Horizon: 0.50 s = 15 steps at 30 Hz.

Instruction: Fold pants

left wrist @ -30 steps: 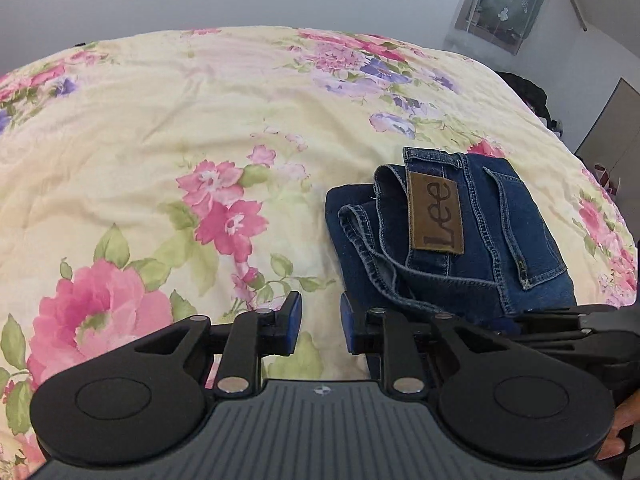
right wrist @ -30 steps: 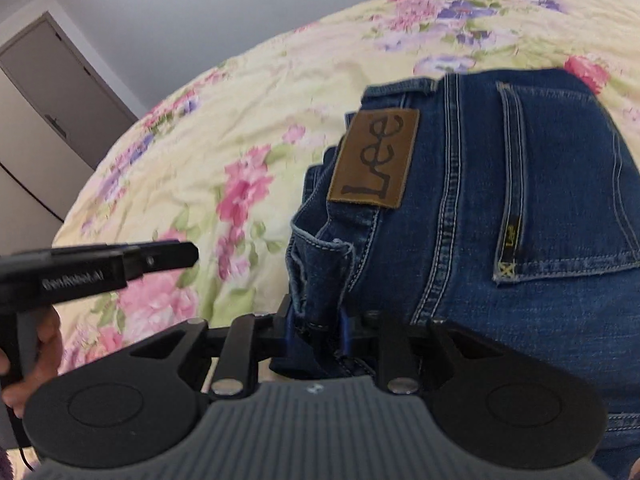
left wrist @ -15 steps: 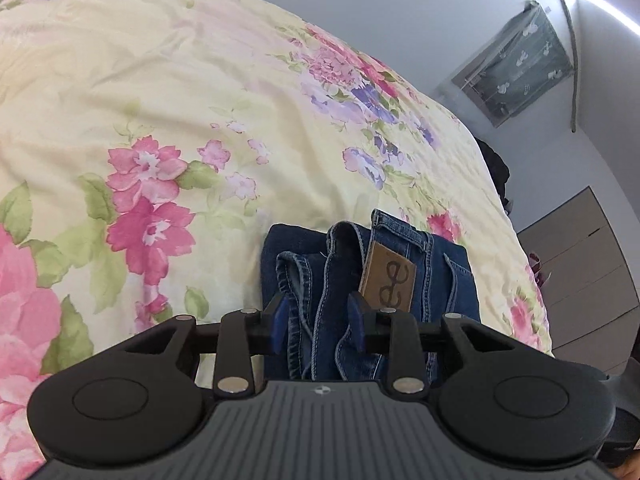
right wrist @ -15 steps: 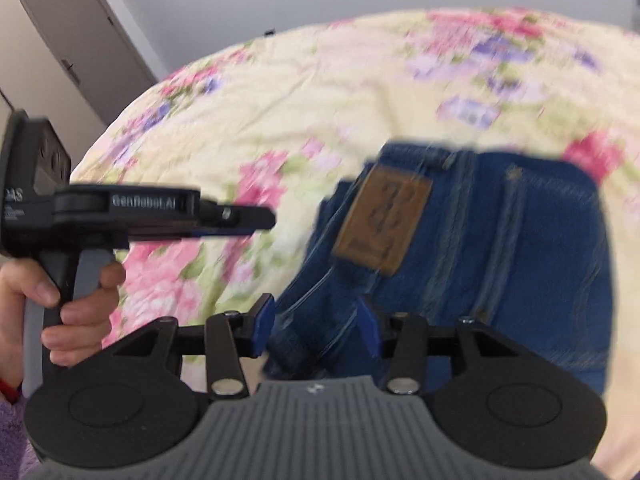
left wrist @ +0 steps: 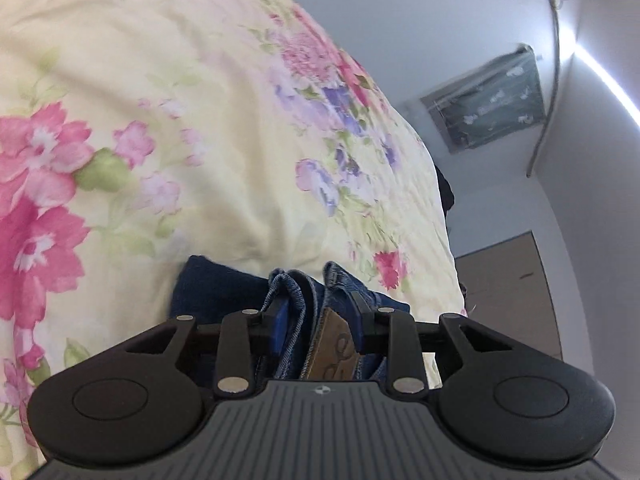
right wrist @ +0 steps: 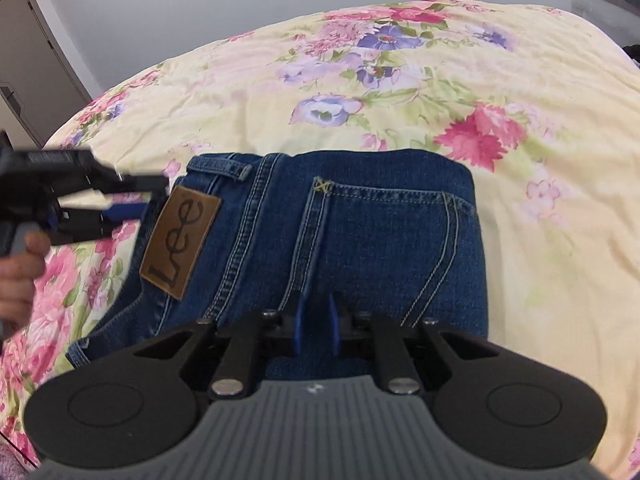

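Observation:
Folded blue jeans [right wrist: 360, 232] with a brown leather Lee patch [right wrist: 180, 240] lie on the floral bedspread [right wrist: 400, 80]. In the left wrist view my left gripper [left wrist: 320, 316] is open, its jaws wide on either side of the waistband layers [left wrist: 304, 300] and patch [left wrist: 334, 344]. It also shows in the right wrist view [right wrist: 132, 196] at the jeans' left edge. My right gripper [right wrist: 316, 322] hovers over the near middle of the jeans with a narrow gap between its blue pads and nothing between them.
The cream bedspread with pink and purple flowers [left wrist: 160, 120] spreads out all around. A door [right wrist: 28, 60] stands at left. A wardrobe [left wrist: 512, 280] and a dark curtain [left wrist: 492, 100] lie beyond the bed's right edge.
My left gripper moved right and forward onto the waistband and opened wider. My right gripper let go of the jeans' left edge, opened, shifted right over the middle, then narrowed.

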Available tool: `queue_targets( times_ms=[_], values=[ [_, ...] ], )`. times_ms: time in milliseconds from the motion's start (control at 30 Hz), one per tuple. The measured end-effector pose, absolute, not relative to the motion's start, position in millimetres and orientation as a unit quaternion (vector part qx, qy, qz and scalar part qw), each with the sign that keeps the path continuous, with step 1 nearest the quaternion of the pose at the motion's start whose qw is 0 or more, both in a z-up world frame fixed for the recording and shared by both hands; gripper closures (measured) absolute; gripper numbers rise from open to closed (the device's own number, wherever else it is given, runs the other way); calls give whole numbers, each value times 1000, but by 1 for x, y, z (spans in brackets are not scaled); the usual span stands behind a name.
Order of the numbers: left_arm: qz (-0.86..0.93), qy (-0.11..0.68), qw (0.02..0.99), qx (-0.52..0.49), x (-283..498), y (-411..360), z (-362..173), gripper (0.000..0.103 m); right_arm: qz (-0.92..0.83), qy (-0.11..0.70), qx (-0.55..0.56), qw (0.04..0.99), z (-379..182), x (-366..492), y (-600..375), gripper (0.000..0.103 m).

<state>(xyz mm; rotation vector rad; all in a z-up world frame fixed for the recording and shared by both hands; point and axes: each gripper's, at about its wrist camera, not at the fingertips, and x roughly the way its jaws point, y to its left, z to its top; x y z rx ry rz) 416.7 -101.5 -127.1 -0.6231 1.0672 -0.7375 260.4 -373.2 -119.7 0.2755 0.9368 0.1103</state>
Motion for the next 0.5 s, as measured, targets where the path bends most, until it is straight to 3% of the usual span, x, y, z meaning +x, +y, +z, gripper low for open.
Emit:
queue_targets(
  times_ms=[133, 167, 200, 267, 500],
  values=[
    [-320, 476, 797, -190, 407, -115, -107, 69, 56, 450, 153, 878, -124, 262, -376, 94],
    [-305, 470, 809, -178, 404, -113, -104, 64, 57, 449, 153, 879, -124, 262, -376, 94],
    [-290, 460, 821, -173, 403, -109, -100, 49, 59, 447, 152, 879, -124, 261, -375, 93],
    [-272, 442, 835, -183, 402, -101, -93, 35, 62, 446, 149, 880, -123, 260, -374, 92],
    [-326, 466, 803, -180, 394, -125, -96, 35, 65, 443, 156, 880, -124, 260, -376, 91]
  ],
)
